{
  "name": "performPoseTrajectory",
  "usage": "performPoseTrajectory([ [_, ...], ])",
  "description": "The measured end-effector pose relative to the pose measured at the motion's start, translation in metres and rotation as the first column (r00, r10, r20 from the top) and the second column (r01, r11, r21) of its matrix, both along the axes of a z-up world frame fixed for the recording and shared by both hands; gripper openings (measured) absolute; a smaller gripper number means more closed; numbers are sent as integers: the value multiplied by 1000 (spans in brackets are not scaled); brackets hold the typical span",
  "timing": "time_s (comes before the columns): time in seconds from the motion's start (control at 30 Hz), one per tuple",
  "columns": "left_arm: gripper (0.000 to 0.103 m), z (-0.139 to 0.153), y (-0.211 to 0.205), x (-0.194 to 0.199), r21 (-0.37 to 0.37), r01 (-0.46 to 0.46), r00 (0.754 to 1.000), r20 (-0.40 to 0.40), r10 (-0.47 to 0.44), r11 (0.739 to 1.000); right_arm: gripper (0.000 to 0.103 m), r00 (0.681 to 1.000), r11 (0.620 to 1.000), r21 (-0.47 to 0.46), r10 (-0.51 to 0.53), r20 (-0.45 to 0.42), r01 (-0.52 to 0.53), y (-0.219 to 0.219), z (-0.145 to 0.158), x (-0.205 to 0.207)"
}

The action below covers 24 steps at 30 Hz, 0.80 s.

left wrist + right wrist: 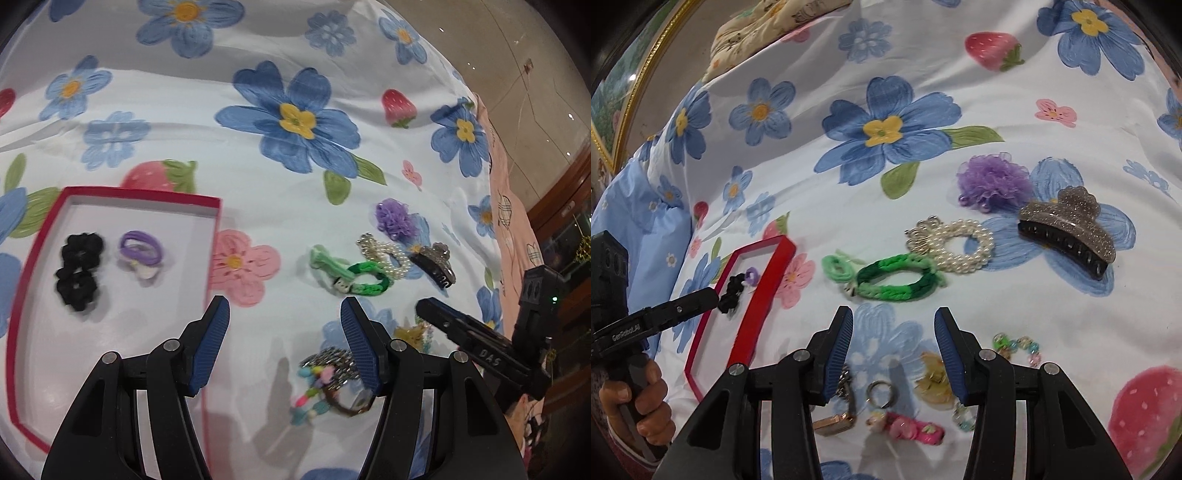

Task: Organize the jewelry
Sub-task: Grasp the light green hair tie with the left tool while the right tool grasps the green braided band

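A red-rimmed box [218,236] with a white floor lies open, ahead and left of the left gripper [284,332]; inside lie a black scrunchie [78,271] and, just beside it, a purple tie [141,248]. Ahead of the right gripper [894,332] a light green tie [834,267] touches a braided green band [897,282], which meets a pearl bracelet [960,245]. Farther ahead sits a purple scrunchie [995,182], with a glittery claw clip [1067,230] to its right. Under the right gripper lie a keyring [882,393], a pink clip [908,430], a yellow clip [932,384] and clear beads [1015,345].
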<state>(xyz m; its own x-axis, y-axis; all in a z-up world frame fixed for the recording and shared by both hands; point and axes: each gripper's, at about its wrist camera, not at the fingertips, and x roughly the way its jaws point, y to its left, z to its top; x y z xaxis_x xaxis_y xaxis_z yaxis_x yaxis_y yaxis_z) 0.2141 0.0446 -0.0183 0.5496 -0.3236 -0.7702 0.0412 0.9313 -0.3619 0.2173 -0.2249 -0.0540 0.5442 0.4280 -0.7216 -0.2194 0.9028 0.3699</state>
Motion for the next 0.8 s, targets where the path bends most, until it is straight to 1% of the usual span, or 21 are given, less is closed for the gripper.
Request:
performPoseTrajectory([
  [0.07,62,-3,-6,8,-6,5,1000,-1,-5,1000,48,1000,1000,-7,-8,-7,8,-1,-4,6],
  [0.23,62,-14,-23,33,-35,36,999,-35,-37,999,47,999,1000,-12,-19,-29,18,-2,-15,21],
  [0.43,61,-37,-41,64,-45,67,994,-89,-71,997,44,998,1000,-18,-19,-64,18,-1,-31,38],
  [0.5,44,-46,-47,72,-50,84,991,-104,-89,995,41,997,1000,-21,-23,-77,21,-1,-35,43],
  [0.53,42,-51,-50,76,-57,93,988,-115,-99,994,39,996,1000,-19,-26,-84,24,-2,-38,45],
  [0.63,40,-63,-55,86,-80,102,983,-144,-113,992,35,996,1000,-4,-24,-90,24,-4,-42,49],
  [0.7,29,-69,-59,91,-99,110,980,-157,-124,989,34,996,1000,0,-23,-90,23,-4,-43,51],
  [0.77,22,-71,-62,92,-96,119,979,-154,-133,988,30,996,1000,-1,-20,-88,20,-4,-43,51],
  [0.8,20,-70,-63,91,-94,122,979,-149,-135,988,23,996,1000,-1,-17,-88,17,-3,-44,52],
])
